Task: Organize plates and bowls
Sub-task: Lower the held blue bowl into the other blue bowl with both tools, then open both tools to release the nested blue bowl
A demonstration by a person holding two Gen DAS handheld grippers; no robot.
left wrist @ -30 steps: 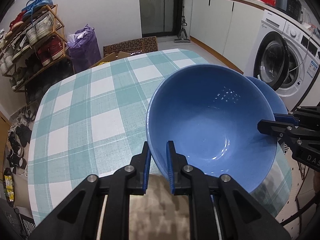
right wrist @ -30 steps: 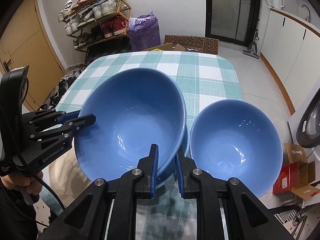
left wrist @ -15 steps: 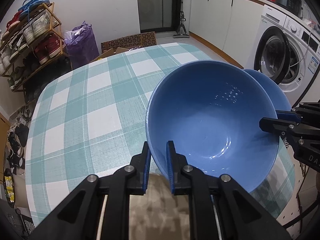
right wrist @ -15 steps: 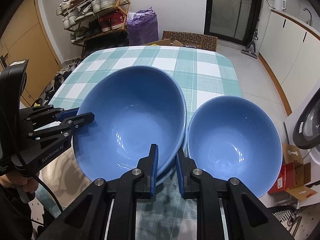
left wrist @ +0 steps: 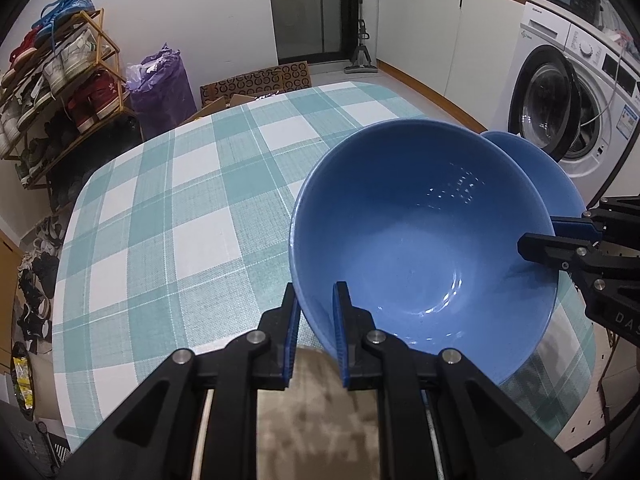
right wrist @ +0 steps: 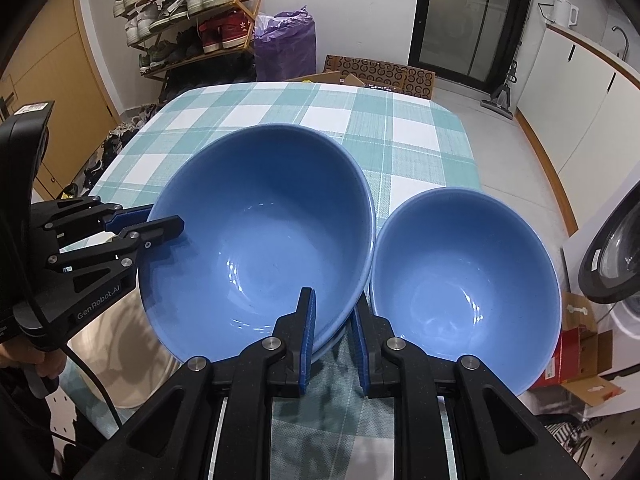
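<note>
A large blue bowl [left wrist: 420,240] [right wrist: 260,232] is held above the checked table [left wrist: 180,220]. My left gripper [left wrist: 316,336] is shut on its near rim; it shows at the left in the right wrist view [right wrist: 160,224]. My right gripper [right wrist: 332,336] is shut on the opposite rim, and shows at the right in the left wrist view [left wrist: 540,236]. In the right wrist view a second blue rim shows just under the big bowl's edge. A smaller blue bowl [right wrist: 464,288] [left wrist: 532,168] sits on the table right beside it.
The table edge [right wrist: 468,152] runs close behind the small bowl. A washing machine [left wrist: 560,92] stands beyond it. A shoe rack [left wrist: 52,80], a purple bag [right wrist: 286,44] and cardboard boxes [right wrist: 380,76] stand past the table's far side.
Both grippers keep their hold on the big bowl. The bowl and both grippers have drawn back slightly towards the near side of the table.
</note>
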